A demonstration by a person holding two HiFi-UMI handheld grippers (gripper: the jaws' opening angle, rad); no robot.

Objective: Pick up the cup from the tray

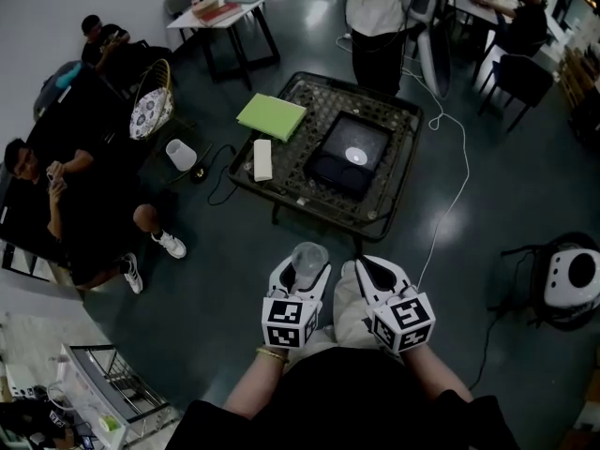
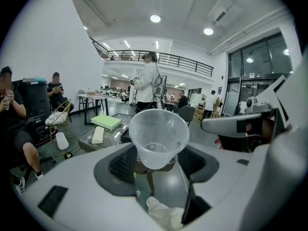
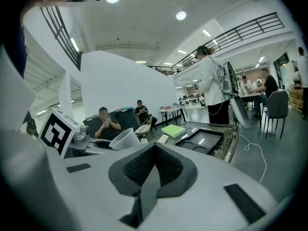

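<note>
Cup: you have the cup (image 2: 158, 136) clamped low on its body, near the base, between the pads of your left hand-held gripper (image 2: 155, 163).
Where: it is in the air in front of your knees, over the floor and well apart from the tray (image 1: 330, 172).
Progress: judging by that, the pick-up is done; the cup is off the tray and clear of the desk (image 1: 375, 111). All that seems left is to keep it steady.
Look: clear thin plastic, tapered, empty, roughly upright with the mouth up. The wall shows no dent where the pads press.
Left grip: jaws stand wide, set around the cup.
Right grip: your right hand-held gripper (image 3: 153, 170) has its pads together with nothing between them, just beside the left one.
Tray: black, on the wicker desk, with round recesses. A pale spot sits in one; you cannot tell cup from glare.
</note>
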